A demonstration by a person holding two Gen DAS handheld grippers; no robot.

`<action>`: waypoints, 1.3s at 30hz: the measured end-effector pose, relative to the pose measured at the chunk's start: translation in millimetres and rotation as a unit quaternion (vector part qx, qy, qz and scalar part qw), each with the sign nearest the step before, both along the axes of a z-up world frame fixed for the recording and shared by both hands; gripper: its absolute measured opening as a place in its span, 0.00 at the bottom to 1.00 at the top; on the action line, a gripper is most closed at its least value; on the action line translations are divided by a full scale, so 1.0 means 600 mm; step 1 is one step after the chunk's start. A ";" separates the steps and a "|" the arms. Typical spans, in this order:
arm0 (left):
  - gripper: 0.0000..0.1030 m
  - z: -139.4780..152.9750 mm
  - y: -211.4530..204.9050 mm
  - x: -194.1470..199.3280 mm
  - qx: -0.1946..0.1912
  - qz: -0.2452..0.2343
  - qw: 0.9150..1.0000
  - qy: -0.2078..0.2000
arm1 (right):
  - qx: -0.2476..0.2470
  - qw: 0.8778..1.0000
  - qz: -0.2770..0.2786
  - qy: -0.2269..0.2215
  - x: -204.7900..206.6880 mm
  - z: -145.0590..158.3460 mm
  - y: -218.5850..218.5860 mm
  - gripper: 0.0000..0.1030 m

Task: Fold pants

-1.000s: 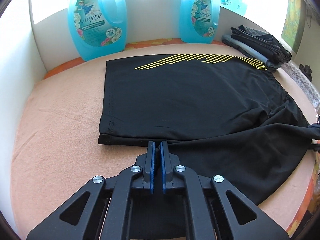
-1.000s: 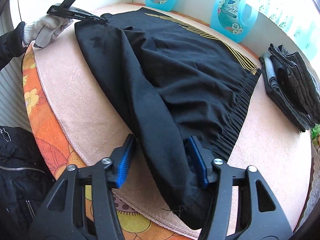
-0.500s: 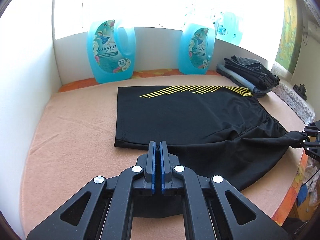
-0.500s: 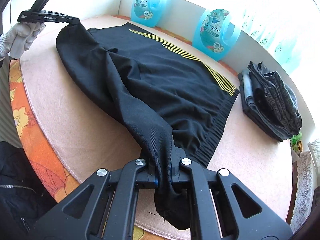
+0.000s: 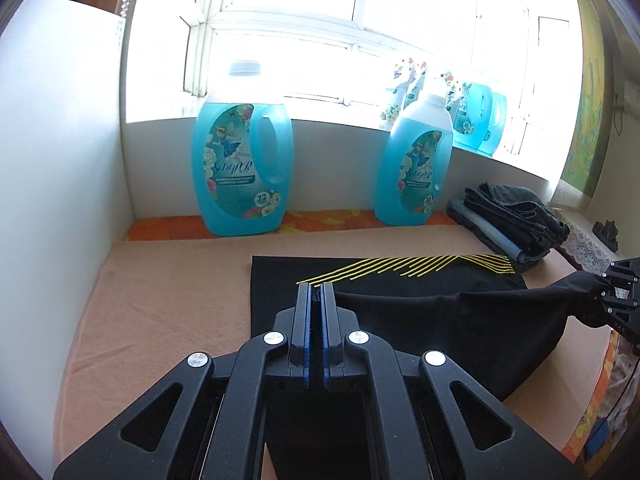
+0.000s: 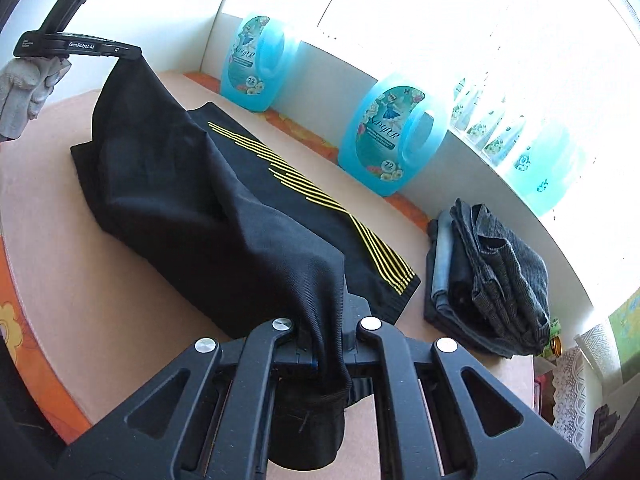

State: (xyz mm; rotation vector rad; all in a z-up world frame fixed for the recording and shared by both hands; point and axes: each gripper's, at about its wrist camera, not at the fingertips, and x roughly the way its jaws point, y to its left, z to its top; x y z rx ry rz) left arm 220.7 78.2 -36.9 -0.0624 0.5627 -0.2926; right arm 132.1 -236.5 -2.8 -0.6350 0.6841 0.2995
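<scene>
Gloved hand [image 6: 28, 88] only in right-wrist view

Each matte black plastic two-finger gripper [image 5: 316, 300] had angular linkage arms with triangular cut-outs, four round silver screws and blue ribbed pads [image 5: 306, 320] on its fingers. At ten o'clock in the right wrist view, the other black gripper's [image 6: 132, 51] side bore white "GenRobot.AI" lettering, beside a white knitted glove [image 6: 28, 84].
</scene>
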 end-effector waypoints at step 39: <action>0.03 -0.121 -0.044 0.265 0.080 0.023 0.993 0.078 | 0.179 0.963 -0.069 0.191 0.298 -0.134 -0.168 0.70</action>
